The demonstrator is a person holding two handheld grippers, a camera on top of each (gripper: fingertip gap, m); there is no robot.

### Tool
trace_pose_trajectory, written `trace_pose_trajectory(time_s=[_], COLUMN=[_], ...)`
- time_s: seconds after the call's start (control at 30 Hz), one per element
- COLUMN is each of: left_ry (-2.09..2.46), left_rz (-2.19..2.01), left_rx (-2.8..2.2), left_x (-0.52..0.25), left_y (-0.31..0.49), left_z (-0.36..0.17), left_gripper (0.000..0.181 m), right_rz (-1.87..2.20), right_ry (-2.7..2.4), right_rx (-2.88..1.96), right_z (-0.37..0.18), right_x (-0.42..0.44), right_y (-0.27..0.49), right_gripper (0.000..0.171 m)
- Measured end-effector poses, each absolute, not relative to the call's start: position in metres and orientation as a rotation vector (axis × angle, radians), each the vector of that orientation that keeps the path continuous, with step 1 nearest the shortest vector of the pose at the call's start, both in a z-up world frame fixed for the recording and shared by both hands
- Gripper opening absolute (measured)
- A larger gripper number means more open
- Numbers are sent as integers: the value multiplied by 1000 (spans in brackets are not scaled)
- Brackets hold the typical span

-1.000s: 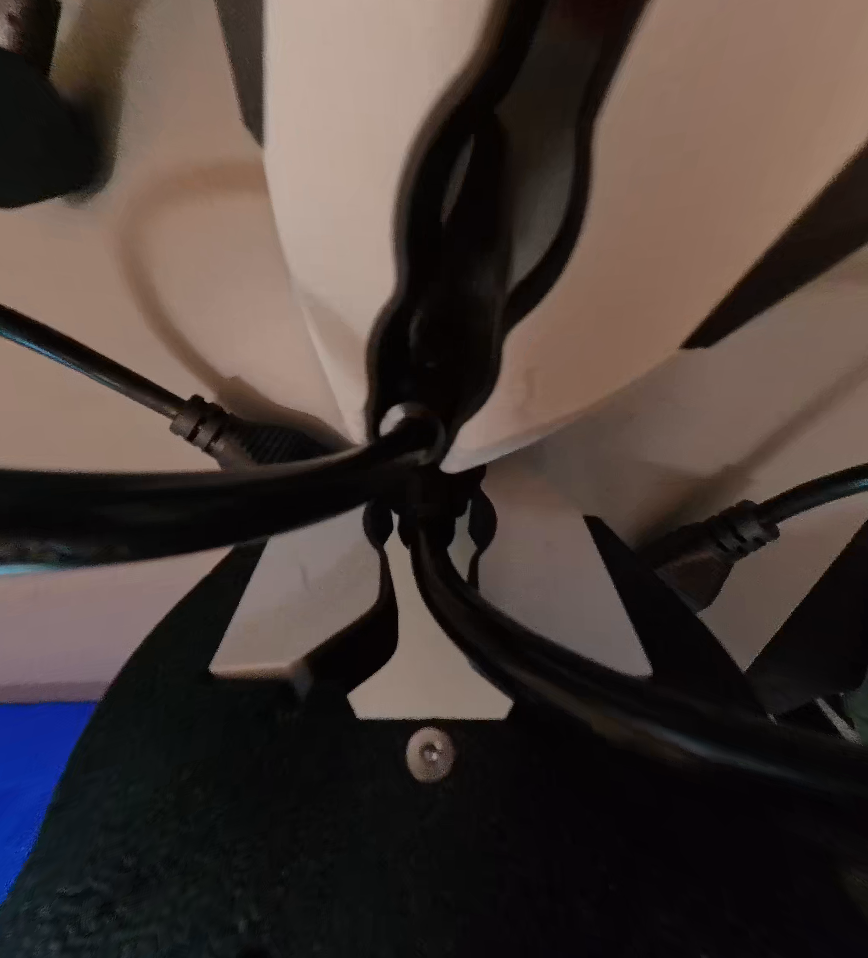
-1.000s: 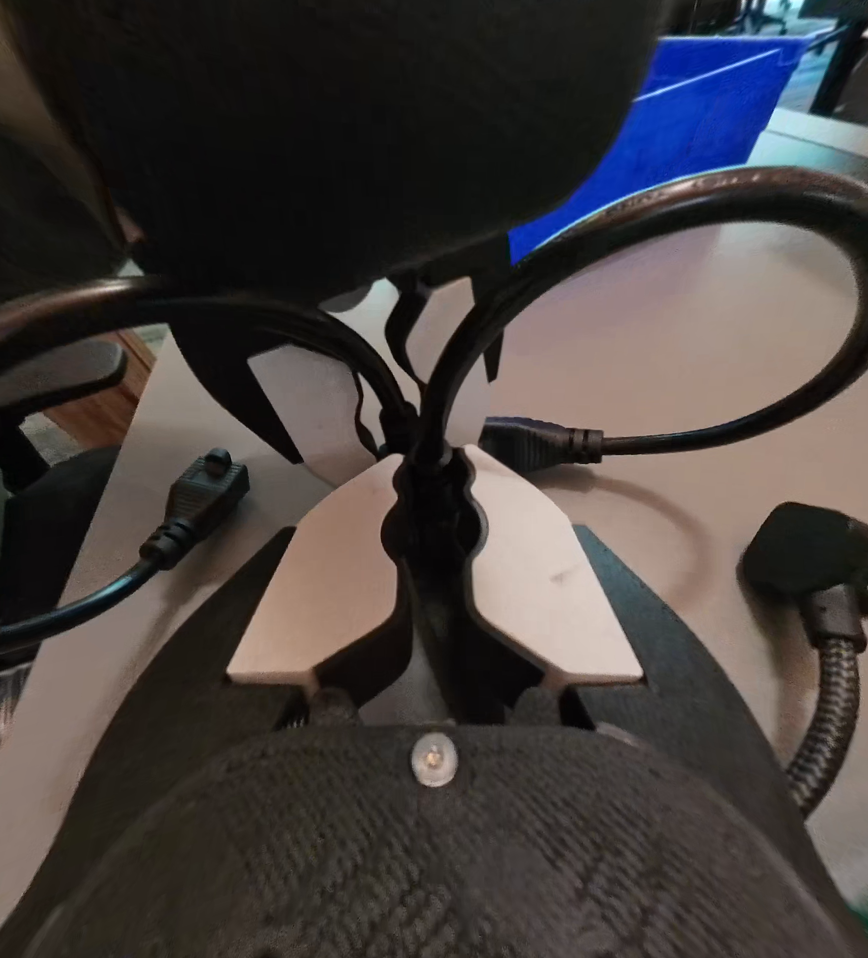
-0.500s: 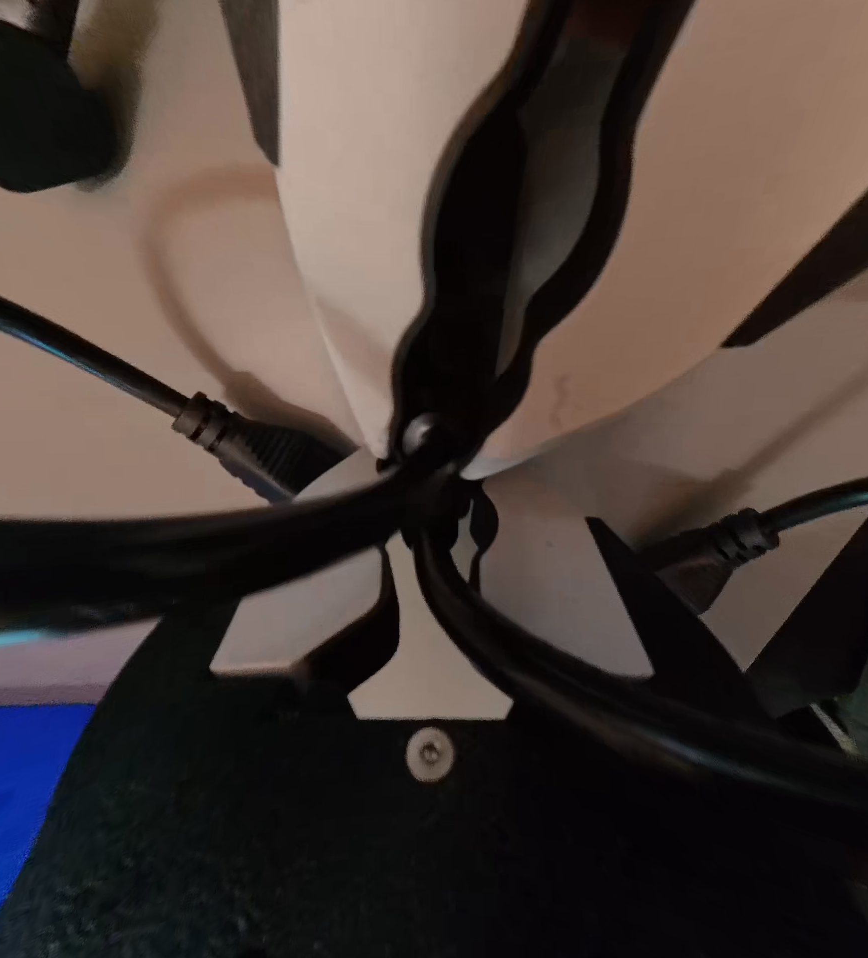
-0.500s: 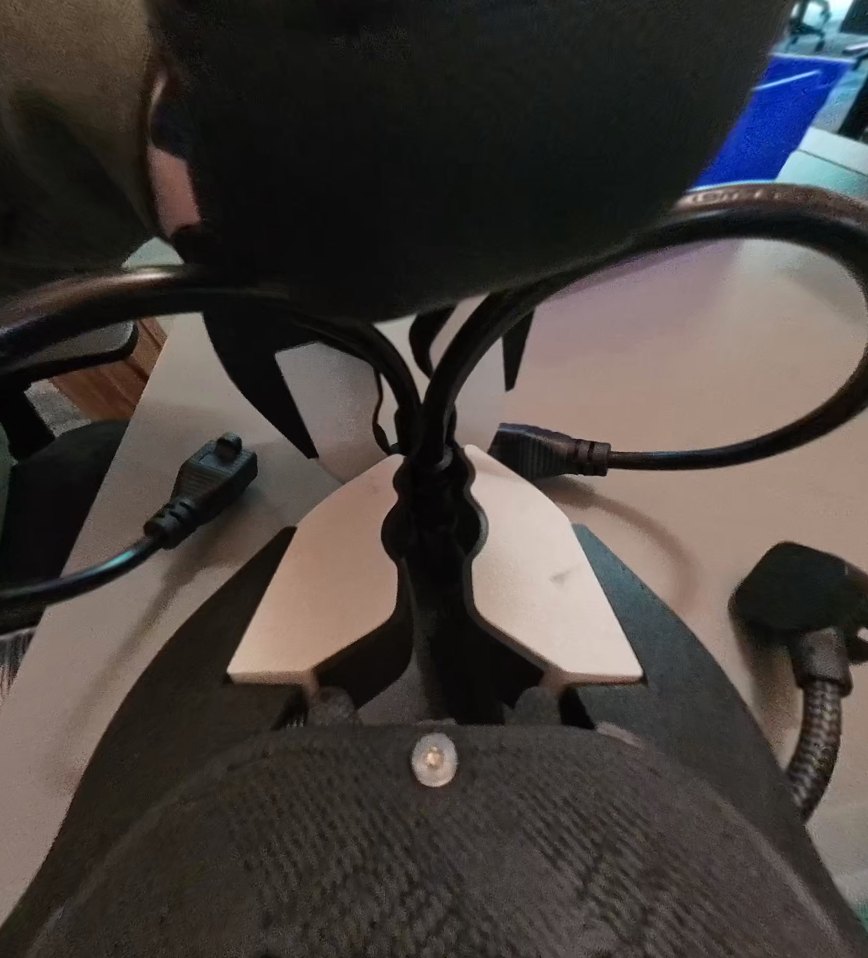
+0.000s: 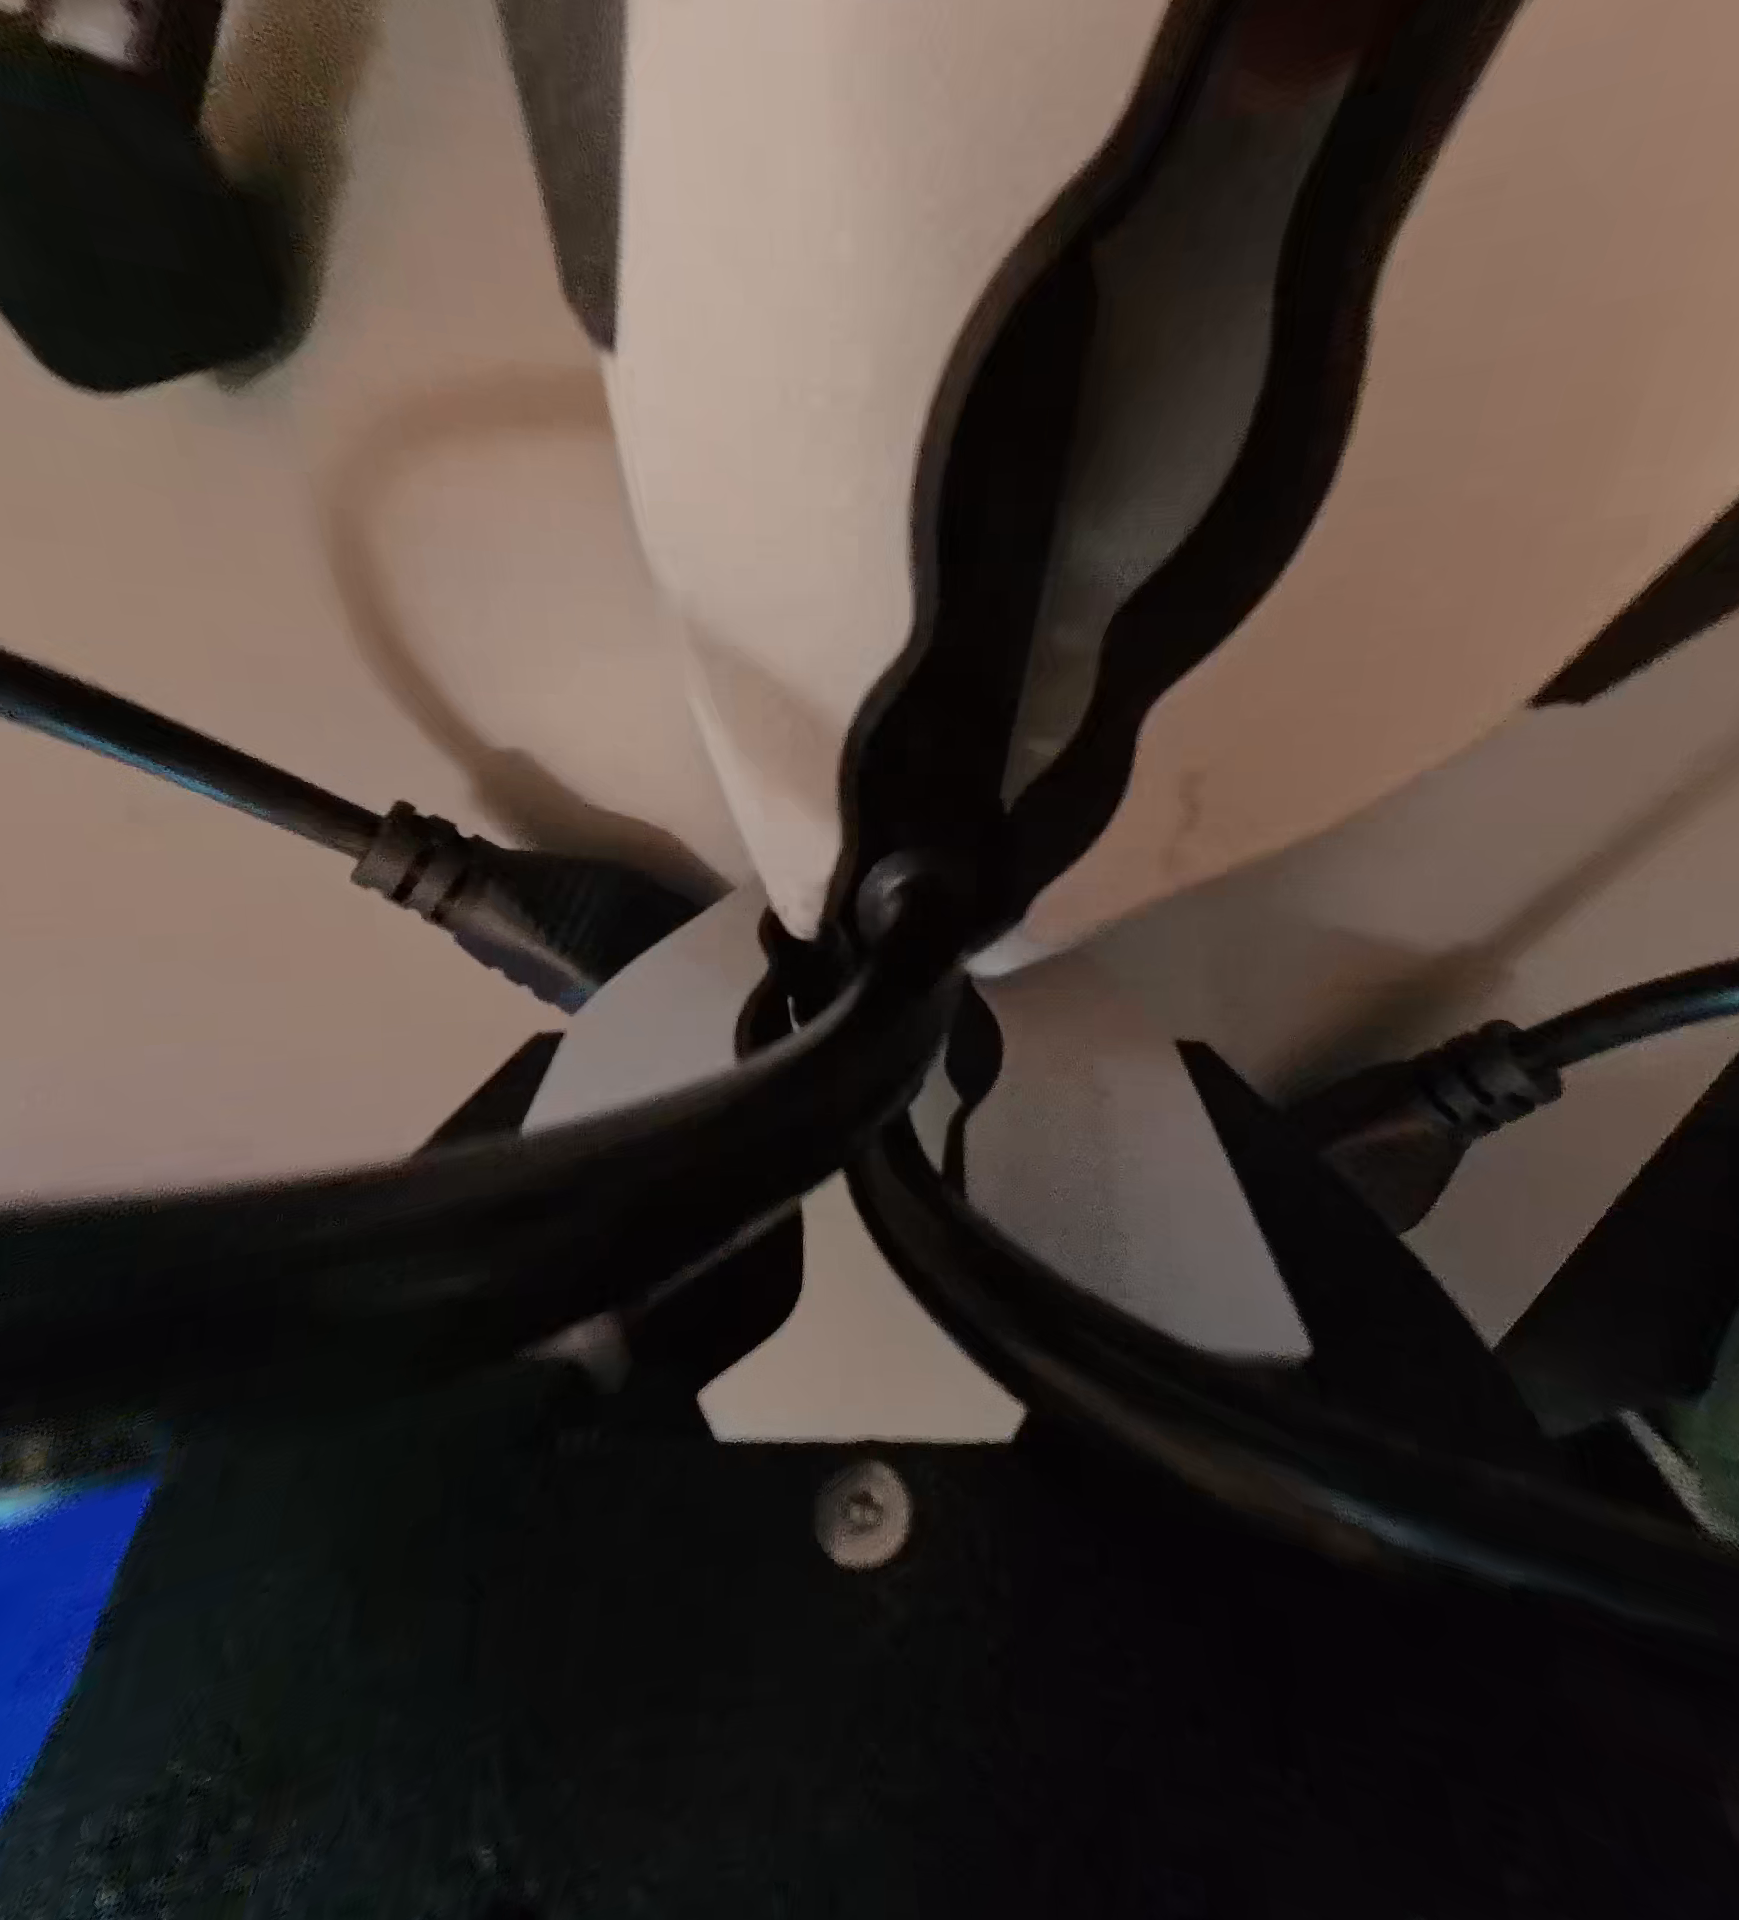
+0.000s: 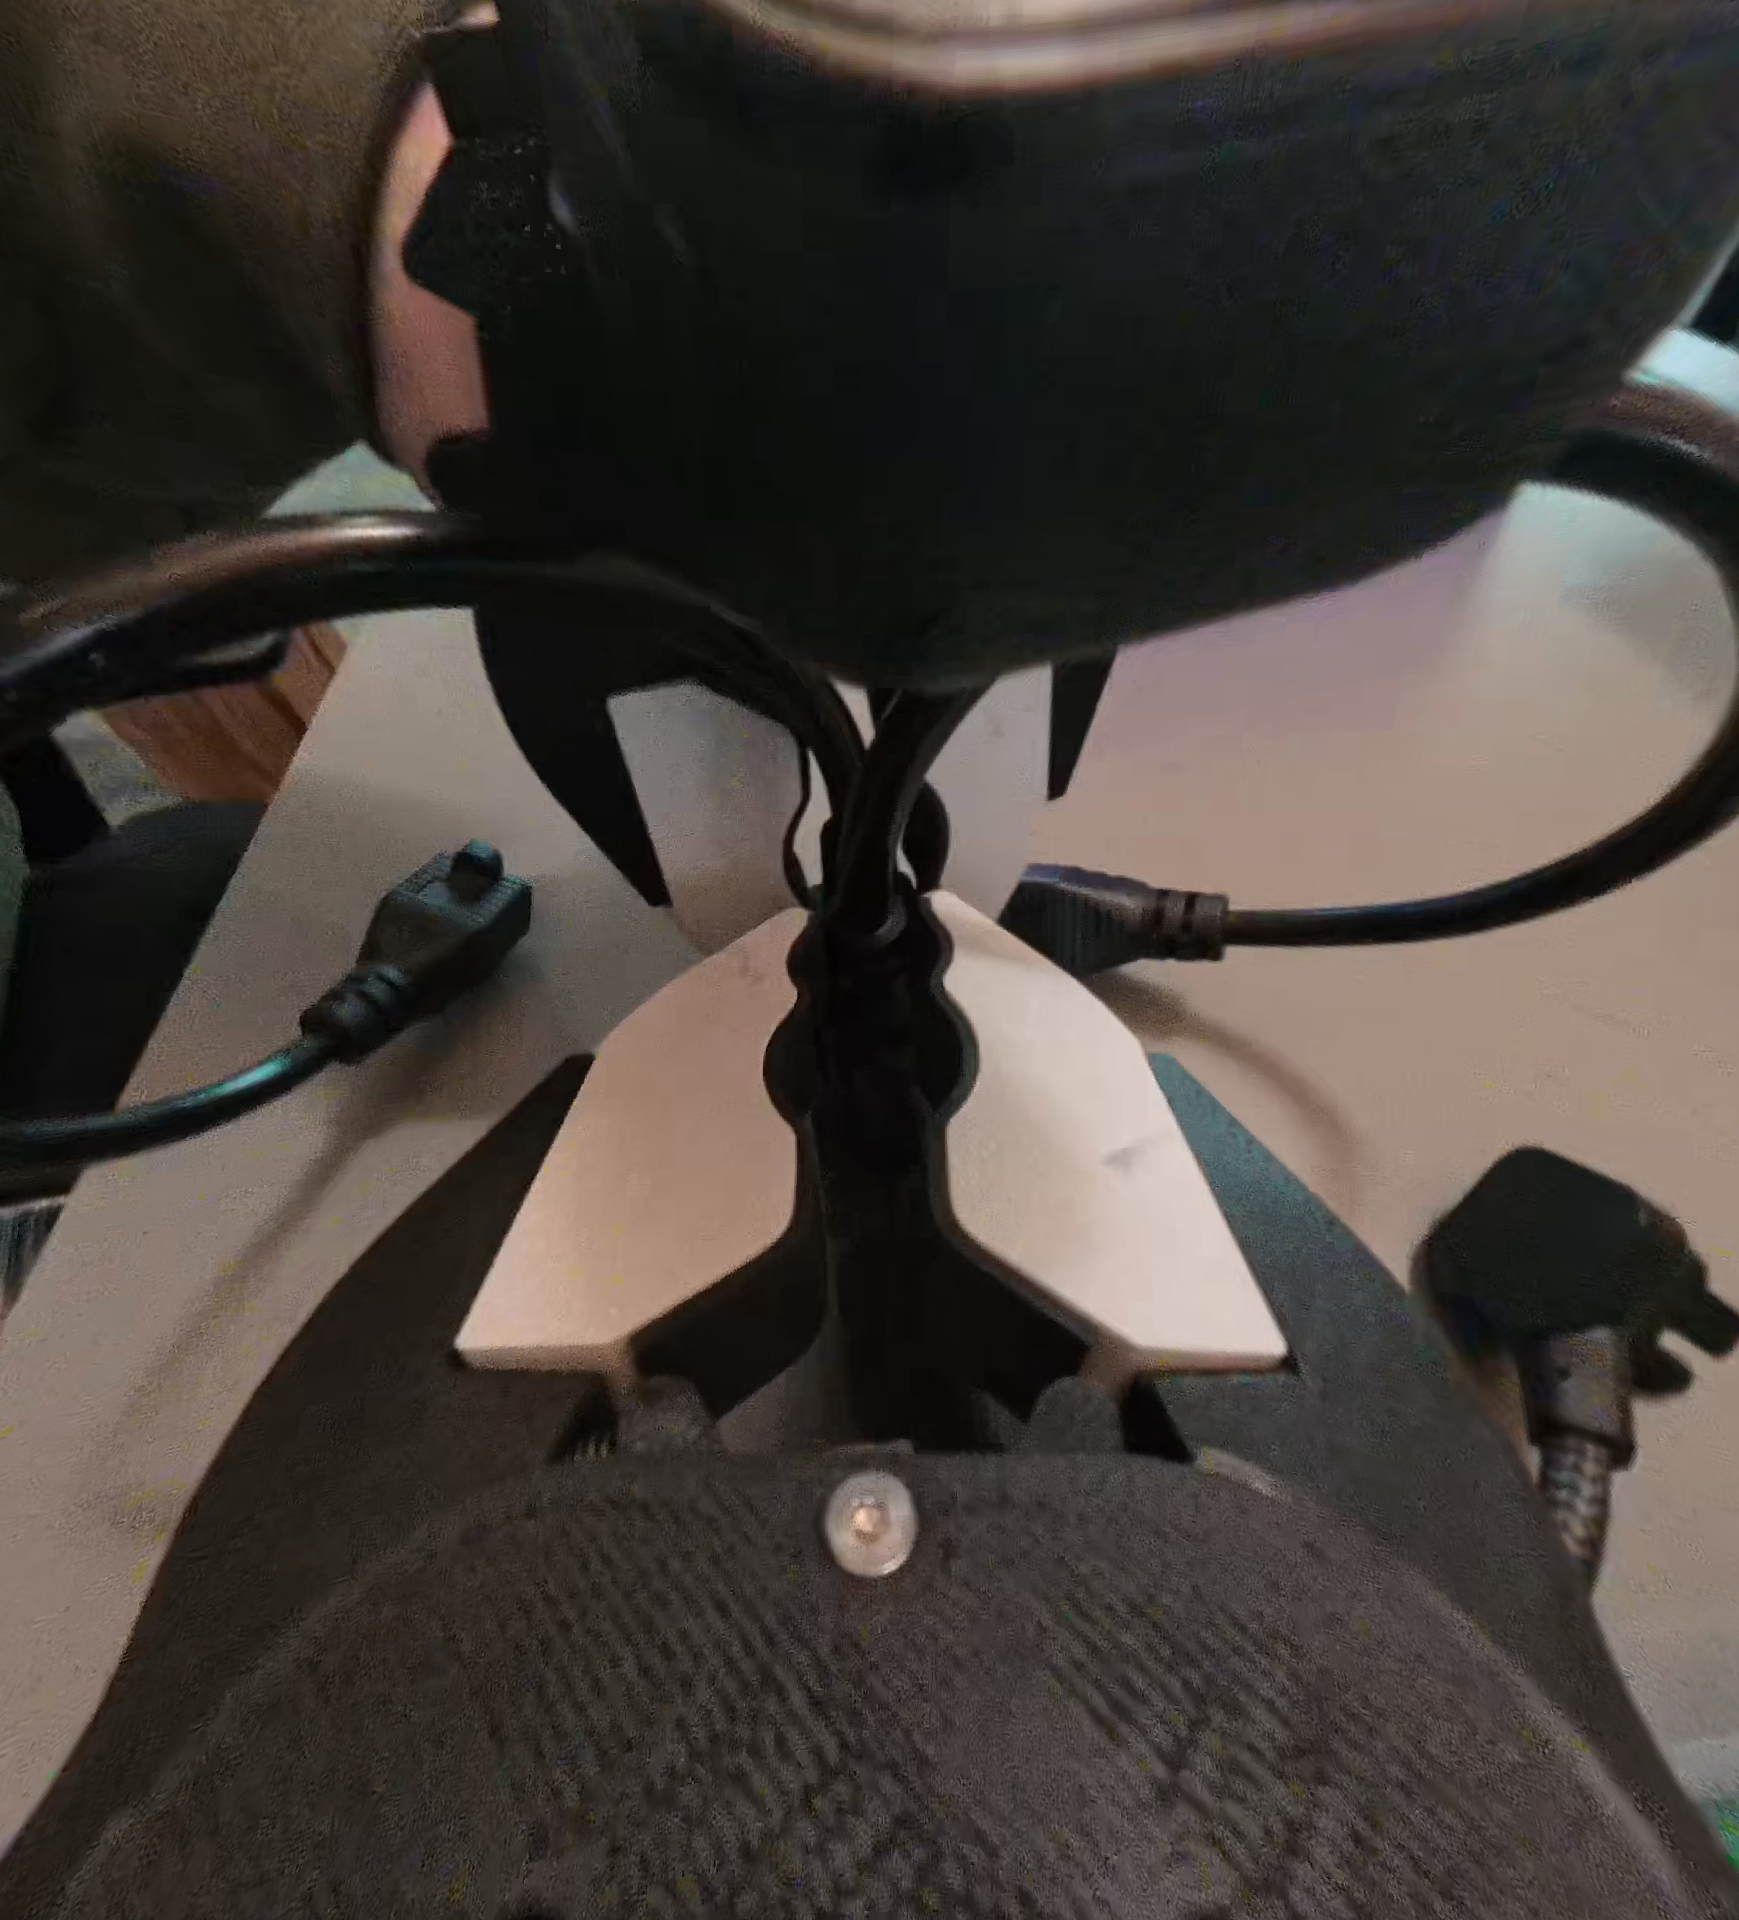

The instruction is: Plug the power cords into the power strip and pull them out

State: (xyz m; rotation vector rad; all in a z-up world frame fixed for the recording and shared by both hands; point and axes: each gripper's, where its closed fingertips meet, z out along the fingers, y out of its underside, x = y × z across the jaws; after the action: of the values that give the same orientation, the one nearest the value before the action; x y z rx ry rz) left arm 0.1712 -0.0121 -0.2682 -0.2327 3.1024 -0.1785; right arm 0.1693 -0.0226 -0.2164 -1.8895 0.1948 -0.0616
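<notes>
Power cords (image 6: pixel 1623 831) are pinched mid-length, tip to tip, between the two tools above the table (image 6: pixel 1416 1039). The right gripper (image 6: pixel 870 925) has its jaws together on the cable bundle. The left gripper (image 5: pixel 844 997) also appears clamped on it, facing the other.

Risk: with both tools gripping one short section, opposing pulls could kink the cable or slip it out (the loops on either side look stiff). The loose connector ends could drag off the table edge.

Only the right wrist view shows the angled plug (image 6: pixel 1571 1257) with its braided lead and the person's sleeve (image 6: pixel 117 260). The left wrist view alone shows the blue area (image 5: pixel 3 1621). No power strip is visible.
</notes>
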Motion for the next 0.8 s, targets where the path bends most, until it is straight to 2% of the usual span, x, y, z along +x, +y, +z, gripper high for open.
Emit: trace_pose_trajectory(time_s=[0.47, 0.8], left_ry=[3102, 3108], left_rz=[-223, -157], left_rx=[-284, -246], left_x=[172, 171], left_y=[-9, -10], left_z=[-267, -268], left_gripper=[26, 25], right_rz=[35, -28], right_ry=[332, 209], right_rx=[-1761, -1848], right_z=[-210, -211], right_x=[182, 173], right_y=[-19, -19], right_gripper=[14, 14])
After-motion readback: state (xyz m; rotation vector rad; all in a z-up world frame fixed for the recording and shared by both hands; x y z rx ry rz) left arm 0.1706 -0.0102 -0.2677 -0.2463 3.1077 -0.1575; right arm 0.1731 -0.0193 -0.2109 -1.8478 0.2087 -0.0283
